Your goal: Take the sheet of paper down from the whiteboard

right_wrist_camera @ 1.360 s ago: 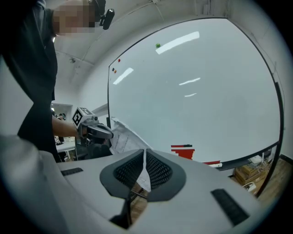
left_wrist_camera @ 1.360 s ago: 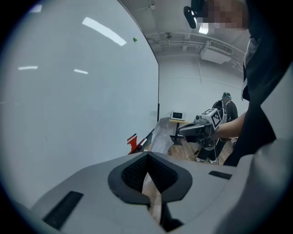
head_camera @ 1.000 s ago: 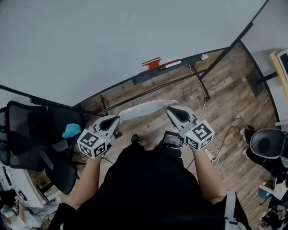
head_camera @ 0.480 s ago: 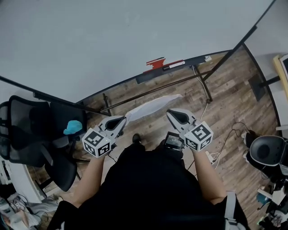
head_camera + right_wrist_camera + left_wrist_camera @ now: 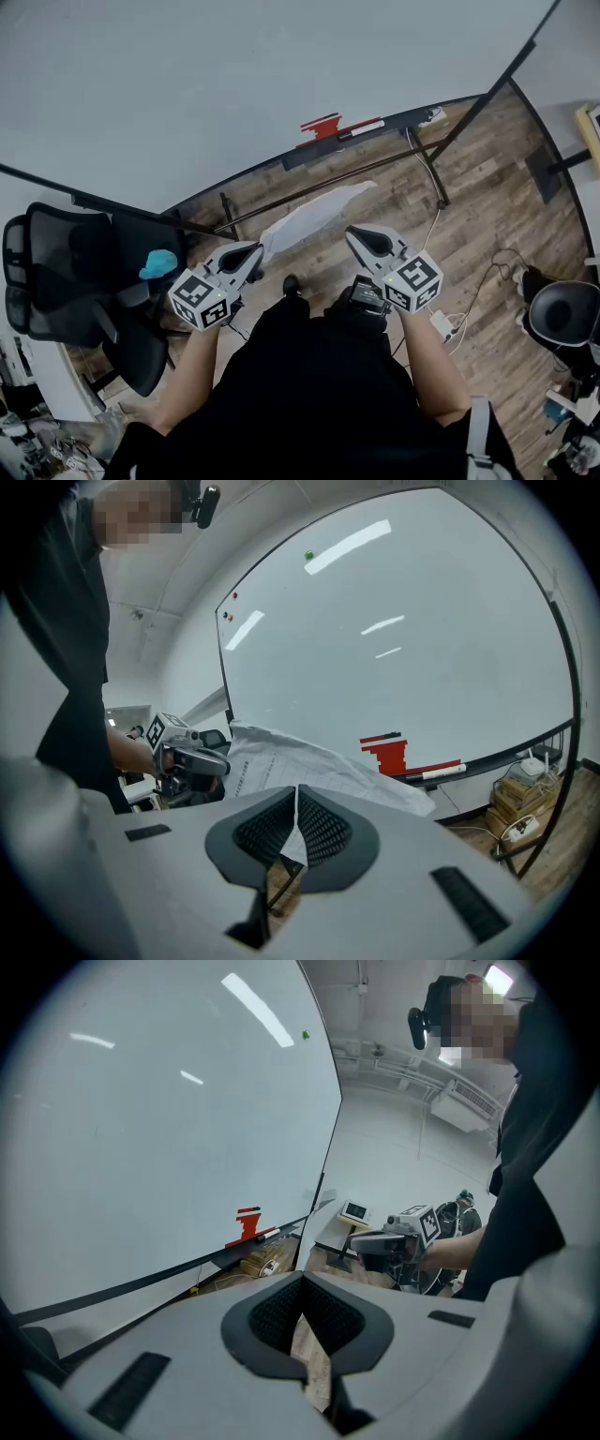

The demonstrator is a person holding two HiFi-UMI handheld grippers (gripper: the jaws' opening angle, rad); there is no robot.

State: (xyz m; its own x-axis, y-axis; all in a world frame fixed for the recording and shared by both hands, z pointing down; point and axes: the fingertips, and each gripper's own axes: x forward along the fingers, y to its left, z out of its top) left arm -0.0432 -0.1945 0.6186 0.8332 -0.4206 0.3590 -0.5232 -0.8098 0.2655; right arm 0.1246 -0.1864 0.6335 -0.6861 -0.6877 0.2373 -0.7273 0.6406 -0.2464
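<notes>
The white sheet of paper (image 5: 309,214) is off the whiteboard (image 5: 234,75) and hangs crumpled in the air between my two grippers. My left gripper (image 5: 257,249) is shut on its left end. In the left gripper view a thin strip of paper (image 5: 312,1363) shows between the closed pads of the left gripper (image 5: 302,1321). My right gripper (image 5: 349,232) is shut too. In the right gripper view a white sliver sits between the pads of the right gripper (image 5: 297,822), and the printed sheet (image 5: 300,761) spreads above them toward the left gripper (image 5: 223,761).
A red eraser (image 5: 322,125) and a marker (image 5: 361,128) lie on the whiteboard's tray. A black office chair (image 5: 66,281) with a blue item (image 5: 159,264) stands to the left. The board's stand legs (image 5: 427,169), a power strip (image 5: 441,325) and a round black stool (image 5: 558,314) are on the wood floor.
The sheet's right end has swung up toward the board tray, so it now slants away from the right gripper. Both grippers stay almost where they were.
</notes>
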